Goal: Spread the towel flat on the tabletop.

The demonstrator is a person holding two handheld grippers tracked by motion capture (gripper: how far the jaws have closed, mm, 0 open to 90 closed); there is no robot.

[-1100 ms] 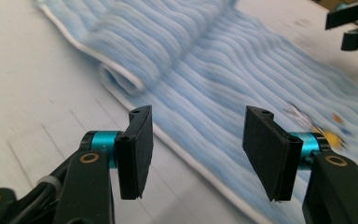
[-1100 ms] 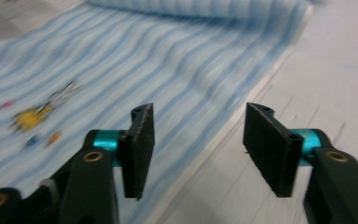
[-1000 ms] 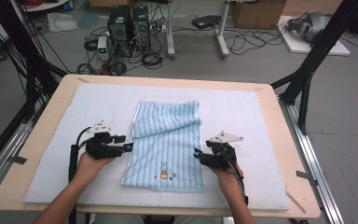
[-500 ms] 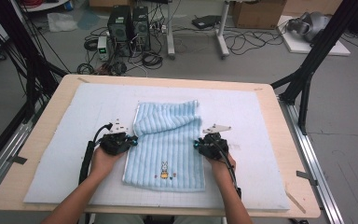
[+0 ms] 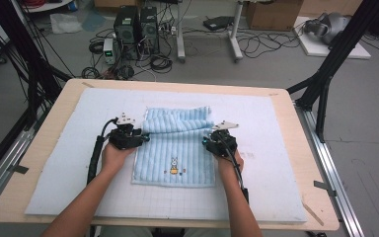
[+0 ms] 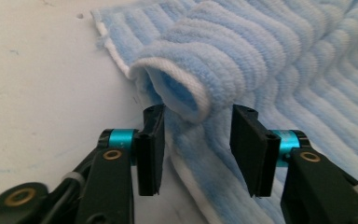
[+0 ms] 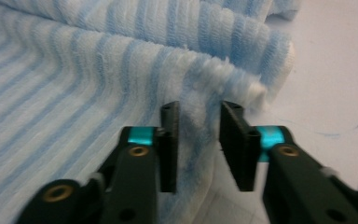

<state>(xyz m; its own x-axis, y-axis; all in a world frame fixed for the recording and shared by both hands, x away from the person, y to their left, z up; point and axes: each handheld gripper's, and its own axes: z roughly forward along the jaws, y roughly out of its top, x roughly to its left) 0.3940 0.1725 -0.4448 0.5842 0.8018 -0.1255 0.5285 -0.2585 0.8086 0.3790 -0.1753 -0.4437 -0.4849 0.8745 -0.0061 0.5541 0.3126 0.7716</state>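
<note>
A light blue striped towel (image 5: 177,148) with a small rabbit print lies on the white mat (image 5: 286,173), its far part folded over toward me. My left gripper (image 5: 145,137) is at the towel's left edge. In the left gripper view its jaws (image 6: 198,112) have just been opening, and the rolled fold of the towel (image 6: 261,56) sits loose between them. My right gripper (image 5: 206,143) is at the towel's right edge. Its jaws (image 7: 198,109) have also just been opening and stand apart around the fuzzy hem of the towel (image 7: 98,70).
The mat covers most of a wooden table (image 5: 44,148). Black frame struts (image 5: 325,74) stand at the table's far right and far left. Computer towers (image 5: 135,24) and cables lie on the floor beyond. A metal rail (image 5: 335,173) runs along the right side.
Both grippers moved inward from the bare mat onto the towel's side edges, then a little away from me. The folded layer's edges now lie between their jaws.
</note>
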